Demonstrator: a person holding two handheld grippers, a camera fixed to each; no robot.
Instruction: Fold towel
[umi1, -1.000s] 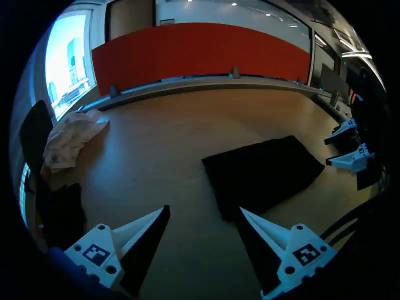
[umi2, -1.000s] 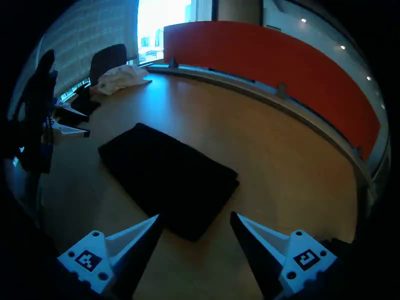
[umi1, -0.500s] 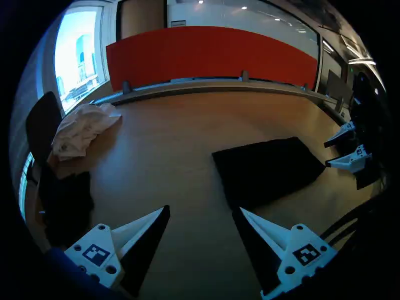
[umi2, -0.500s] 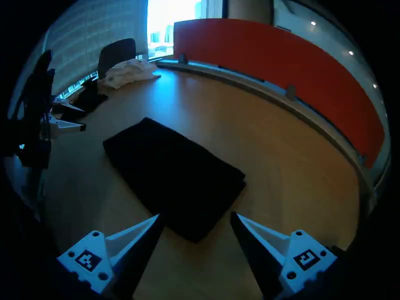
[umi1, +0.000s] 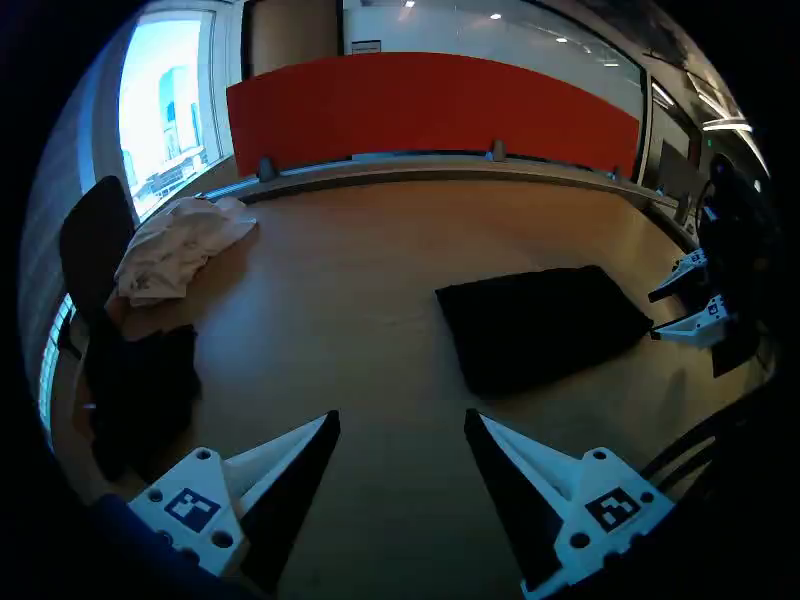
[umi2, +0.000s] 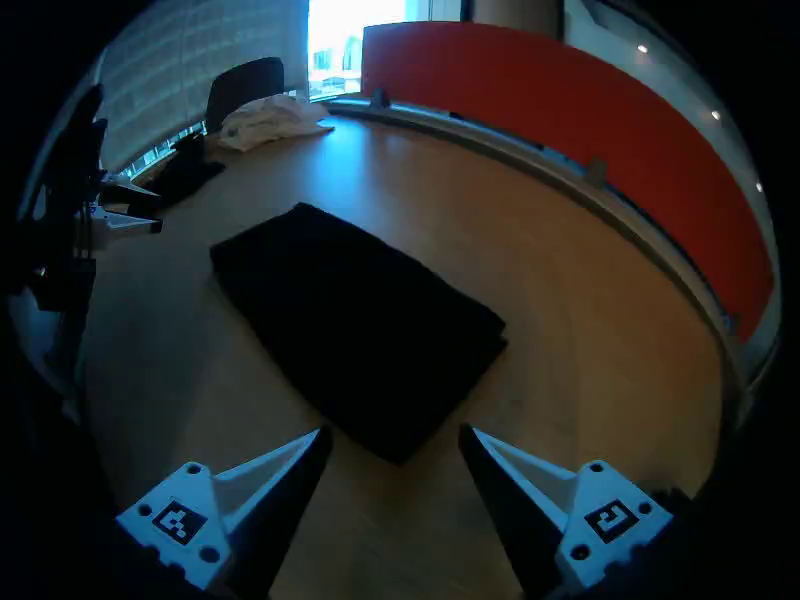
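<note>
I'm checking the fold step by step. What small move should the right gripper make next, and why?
Probably ease the right gripper forward and down to the near corner of the black towel. Its jaws stand open and empty, that corner lies flat on the table right between its fingertips, and nothing grips the towel yet.

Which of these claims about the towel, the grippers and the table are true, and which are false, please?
1. The black towel lies on the wooden table. True.
2. The right gripper is shut on the towel. False: its jaws stand open and empty.
3. A pale crumpled cloth lies on the table near a dark chair. True.
4. The partition behind the table is blue. False: it is red.
</note>
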